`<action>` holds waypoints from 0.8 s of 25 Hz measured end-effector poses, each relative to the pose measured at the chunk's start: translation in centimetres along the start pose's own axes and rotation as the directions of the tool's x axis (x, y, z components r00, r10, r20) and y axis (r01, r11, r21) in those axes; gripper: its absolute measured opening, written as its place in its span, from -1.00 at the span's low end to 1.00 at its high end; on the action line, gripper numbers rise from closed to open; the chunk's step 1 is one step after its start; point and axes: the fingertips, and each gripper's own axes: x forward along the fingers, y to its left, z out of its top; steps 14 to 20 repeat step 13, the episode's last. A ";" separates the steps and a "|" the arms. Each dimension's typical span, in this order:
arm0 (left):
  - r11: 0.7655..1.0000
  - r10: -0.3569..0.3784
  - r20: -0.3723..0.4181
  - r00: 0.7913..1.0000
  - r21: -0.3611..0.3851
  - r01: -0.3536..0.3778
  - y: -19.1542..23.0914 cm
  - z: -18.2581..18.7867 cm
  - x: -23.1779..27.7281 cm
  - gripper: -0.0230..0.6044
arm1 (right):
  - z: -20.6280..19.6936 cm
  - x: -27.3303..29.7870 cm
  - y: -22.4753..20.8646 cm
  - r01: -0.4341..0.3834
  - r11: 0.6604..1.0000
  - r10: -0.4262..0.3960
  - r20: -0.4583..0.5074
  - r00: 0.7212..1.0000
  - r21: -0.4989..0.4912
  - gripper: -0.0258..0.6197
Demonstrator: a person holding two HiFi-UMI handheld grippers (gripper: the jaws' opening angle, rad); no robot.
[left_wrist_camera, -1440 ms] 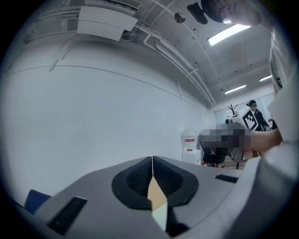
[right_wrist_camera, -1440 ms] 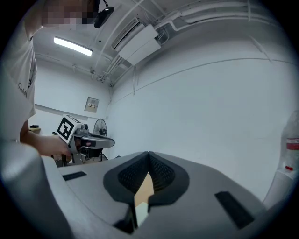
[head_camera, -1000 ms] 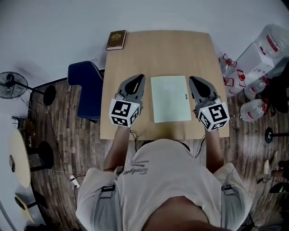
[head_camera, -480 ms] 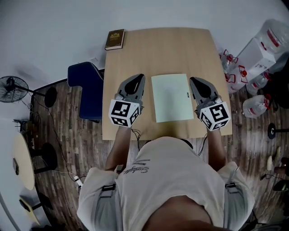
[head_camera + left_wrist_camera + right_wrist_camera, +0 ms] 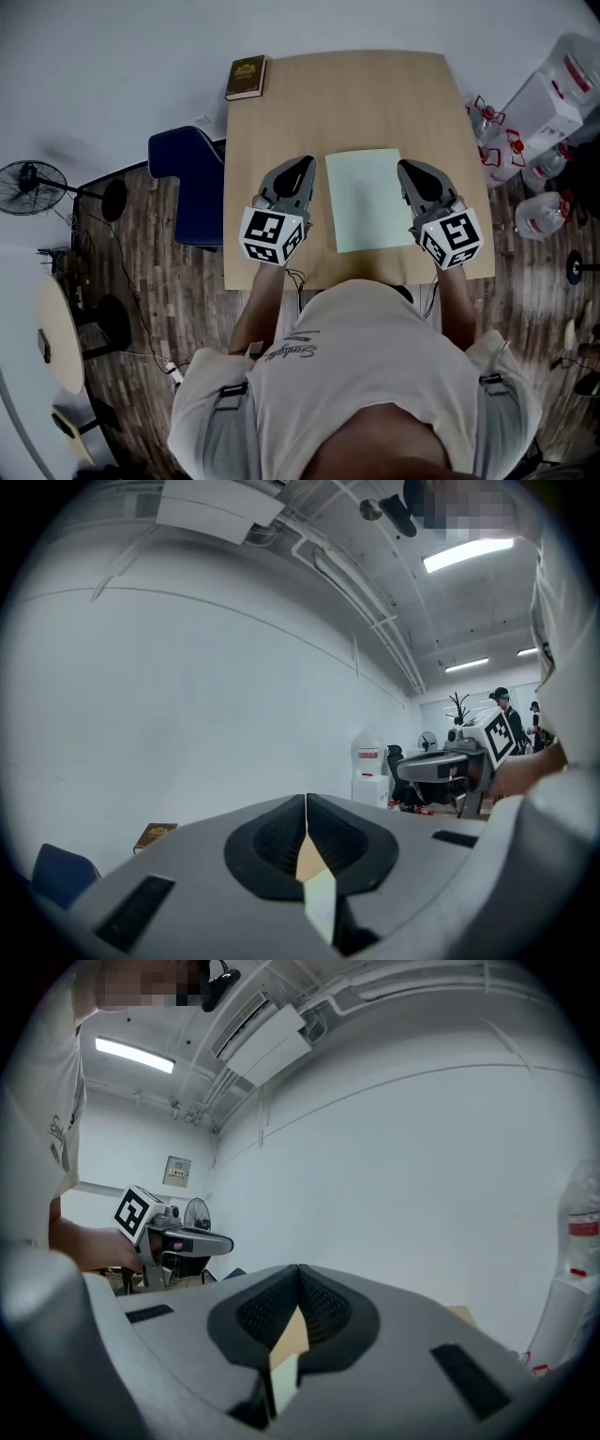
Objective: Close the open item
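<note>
Lying flat and shut on the table (image 5: 281, 112), the pale green notebook (image 5: 368, 199) sits btwn the two grippers, toward the person's edge. L gripper (image 5: 302, 165) rests near its left side and R gripper (image 5: 409, 168) just beside its right side. Both grippers have their jaws pressed together w/ nothing btwn them. Brown book (image 5: 246, 78) lies at the far-left corner, well apart. Blue chair (image 5: 183, 178) stands left of the table; water bottles (image 5: 531, 217) stand on the floor at right.
</note>
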 end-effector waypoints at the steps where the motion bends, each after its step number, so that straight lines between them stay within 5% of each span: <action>1: 1.000 0.003 -0.004 1.000 -0.003 -0.003 0.0 -0.2 -0.2 -0.88 | -0.2 0.2 0.3 -0.004 1.000 0.004 -0.002 1.000 0.003 -0.93; 20: 0.999 0.030 -0.006 1.000 -0.031 -0.030 1.0 -0.9 -1.2 -0.88 | -0.3 2.1 2.4 -0.056 0.998 0.056 0.001 0.998 -0.031 -0.93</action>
